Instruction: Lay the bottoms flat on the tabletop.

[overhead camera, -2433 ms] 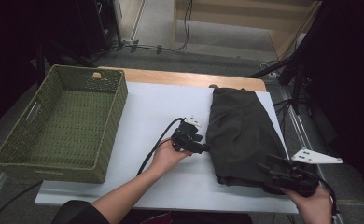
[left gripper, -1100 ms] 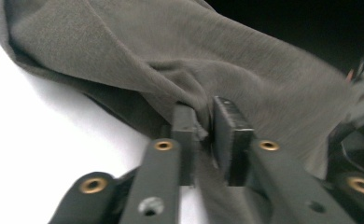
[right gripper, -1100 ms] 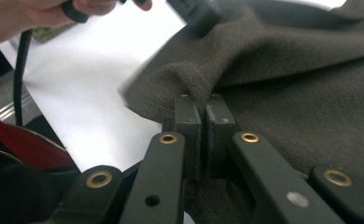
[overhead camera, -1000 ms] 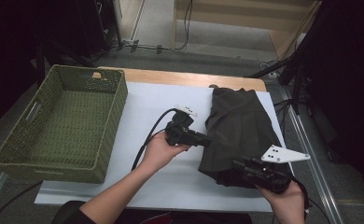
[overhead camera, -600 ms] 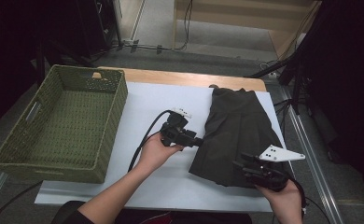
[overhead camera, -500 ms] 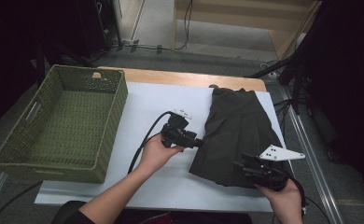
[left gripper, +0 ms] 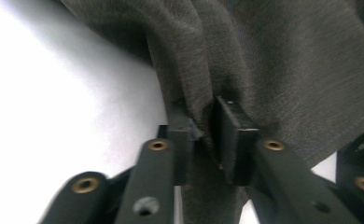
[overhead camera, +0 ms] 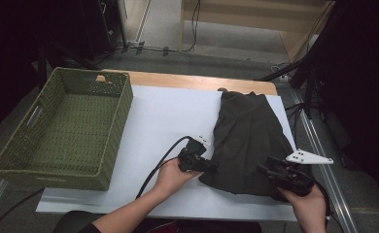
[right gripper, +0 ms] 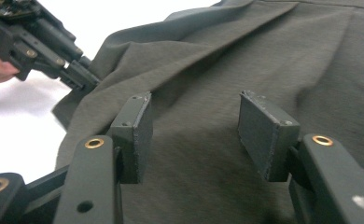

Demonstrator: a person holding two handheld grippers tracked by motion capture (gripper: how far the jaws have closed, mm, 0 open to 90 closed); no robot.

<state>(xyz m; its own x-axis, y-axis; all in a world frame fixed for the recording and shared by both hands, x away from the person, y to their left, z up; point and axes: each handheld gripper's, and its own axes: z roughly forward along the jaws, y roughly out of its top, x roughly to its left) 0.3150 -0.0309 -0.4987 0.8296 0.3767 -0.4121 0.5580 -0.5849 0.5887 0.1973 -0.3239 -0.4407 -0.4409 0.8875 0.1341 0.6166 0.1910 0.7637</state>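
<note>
A dark grey pleated garment (overhead camera: 250, 131) lies on the right part of the white table cover (overhead camera: 163, 116). My left gripper (overhead camera: 211, 166) is at its near left edge, and its jaws have just been closing. In the left gripper view the left gripper (left gripper: 203, 122) pinches a fold of the garment (left gripper: 287, 56) between its pads. My right gripper (overhead camera: 266, 170) hovers over the garment's near right corner, its jaws having just been opening. In the right gripper view the right gripper (right gripper: 194, 122) stands open over the cloth (right gripper: 245, 56), with the left gripper (right gripper: 84, 79) at the fabric edge beyond.
A green woven basket (overhead camera: 114, 126) stands empty on the left of the table. A wooden table edge (overhead camera: 192, 80) runs along the back. A black cable (overhead camera: 163, 160) trails from the left gripper toward the near edge. A metal rail (overhead camera: 323, 160) borders the right side.
The left gripper has come down toward the table at the garment's left edge and shut on a fold. The right gripper has shifted left over the near corner, and the garment's near end has bunched inward.
</note>
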